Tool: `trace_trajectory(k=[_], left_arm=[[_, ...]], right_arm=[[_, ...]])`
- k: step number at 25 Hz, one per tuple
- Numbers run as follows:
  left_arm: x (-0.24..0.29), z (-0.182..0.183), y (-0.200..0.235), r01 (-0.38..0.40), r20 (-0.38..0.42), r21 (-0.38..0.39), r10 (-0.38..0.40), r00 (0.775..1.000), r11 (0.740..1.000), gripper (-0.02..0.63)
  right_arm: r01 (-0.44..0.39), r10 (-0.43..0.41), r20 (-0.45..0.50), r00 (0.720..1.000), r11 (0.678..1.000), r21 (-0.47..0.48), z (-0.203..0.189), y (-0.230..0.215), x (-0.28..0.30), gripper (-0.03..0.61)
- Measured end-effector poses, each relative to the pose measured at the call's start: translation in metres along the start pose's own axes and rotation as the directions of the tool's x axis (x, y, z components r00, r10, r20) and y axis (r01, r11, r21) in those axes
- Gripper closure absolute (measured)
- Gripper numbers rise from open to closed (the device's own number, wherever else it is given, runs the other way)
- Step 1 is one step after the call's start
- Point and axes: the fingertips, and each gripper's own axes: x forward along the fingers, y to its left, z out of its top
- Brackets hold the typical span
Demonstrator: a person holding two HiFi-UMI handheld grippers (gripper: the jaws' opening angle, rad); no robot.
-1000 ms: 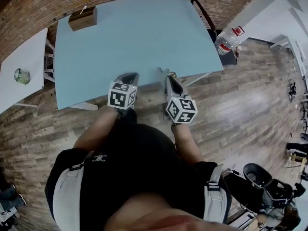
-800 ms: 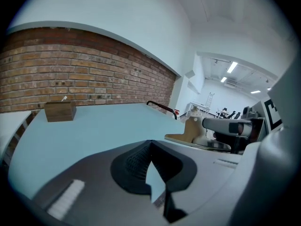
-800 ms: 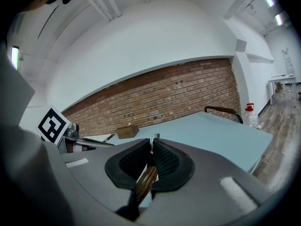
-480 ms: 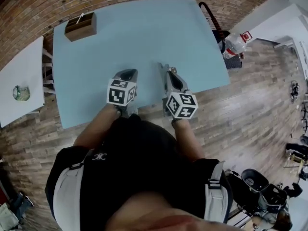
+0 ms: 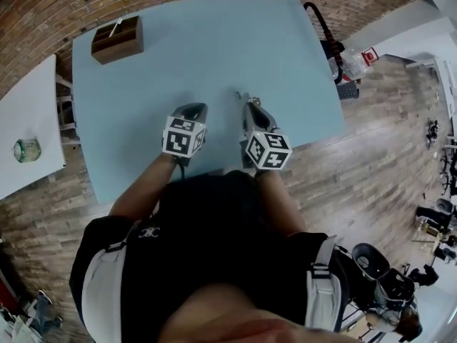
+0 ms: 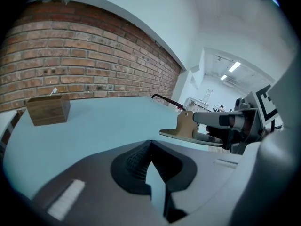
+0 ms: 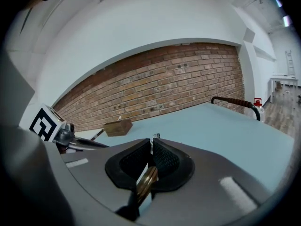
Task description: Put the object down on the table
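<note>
My right gripper (image 5: 251,107) hovers over the near part of the light blue table (image 5: 214,41), shut on a thin, flat brass-coloured object (image 7: 146,182). The object's tip (image 5: 240,96) pokes out past the jaws. From the left gripper view the object (image 6: 188,126) looks like a tan flat piece with a small hole, held level above the table by the right gripper (image 6: 225,121). My left gripper (image 5: 189,110) hangs just to the left, also over the table. Its pads (image 6: 141,159) meet at the tips with nothing between them.
A brown wooden box (image 5: 116,38) stands at the table's far left corner. A black hooked handle (image 5: 318,20) and a plastic bottle (image 5: 350,63) sit off the right edge. A white side table (image 5: 28,113) with a green thing (image 5: 26,150) stands to the left. A brick wall runs behind.
Both grippers have come forward from the table's near edge to over its surface. The right one still holds the brass object; neither gripper's state changed.
</note>
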Motion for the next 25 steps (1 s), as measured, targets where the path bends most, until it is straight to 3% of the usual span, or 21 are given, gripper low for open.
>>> trace_trajectory(k=[9, 15, 25], left_arm=[[0.006, -0.024, 0.03, -0.045, -0.04, -0.133, 0.04, 0.998, 0.99, 0.615], [0.009, -0.03, 0.048, -0.115, -0.062, -0.172, 0.105, 0.993, 0.978, 0.615], [0.008, -0.035, 0.05, -0.19, -0.093, -0.195, 0.174, 0.98, 0.962, 0.615]], right_arm=[[-0.045, 0.039, -0.13, 0.991, 0.998, -0.045, -0.023, 0.008, 0.054, 0.542], [-0.103, 0.086, -0.213, 0.973, 0.992, -0.072, -0.05, 0.008, 0.091, 0.541], [-0.167, 0.144, -0.269, 0.952, 0.984, -0.064, -0.076, 0.002, 0.117, 0.554]])
